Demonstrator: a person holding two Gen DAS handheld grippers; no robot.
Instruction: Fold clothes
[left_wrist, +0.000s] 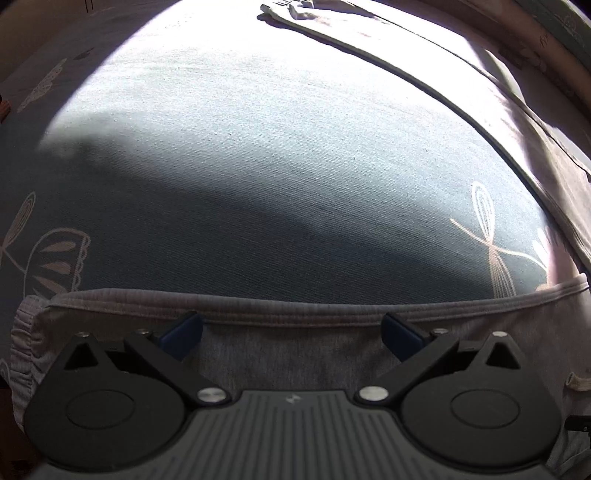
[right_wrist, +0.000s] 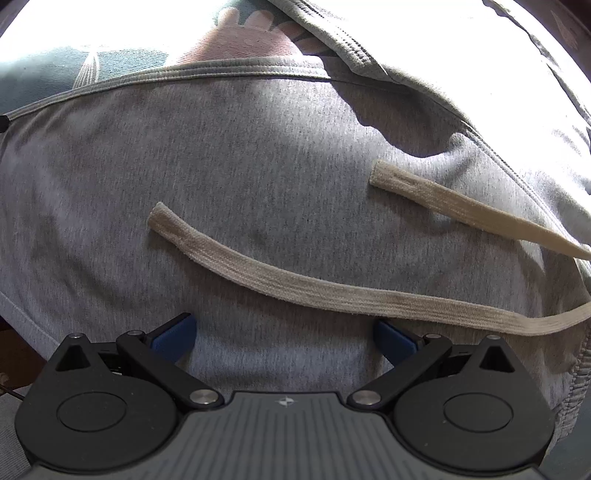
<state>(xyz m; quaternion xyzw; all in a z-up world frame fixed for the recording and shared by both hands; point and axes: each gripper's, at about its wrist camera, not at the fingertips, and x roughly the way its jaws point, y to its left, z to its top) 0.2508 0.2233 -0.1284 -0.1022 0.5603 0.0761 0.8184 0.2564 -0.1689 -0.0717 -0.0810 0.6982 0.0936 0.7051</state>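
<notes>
While both tongs gape apart, left tongs (left_wrist: 291, 332) over grey garment (left_wrist: 295, 354) hem, right tongs (right_wrist: 284, 338) near 2 beige drawcords (right_wrist: 295, 284), patterned teal sheet (left_wrist: 277, 184) beyond.

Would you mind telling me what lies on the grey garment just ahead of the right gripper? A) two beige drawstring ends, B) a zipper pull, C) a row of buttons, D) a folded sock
A: in the right wrist view two flat beige drawstring ends lie loose across the grey garment, just beyond the open right gripper.
</notes>
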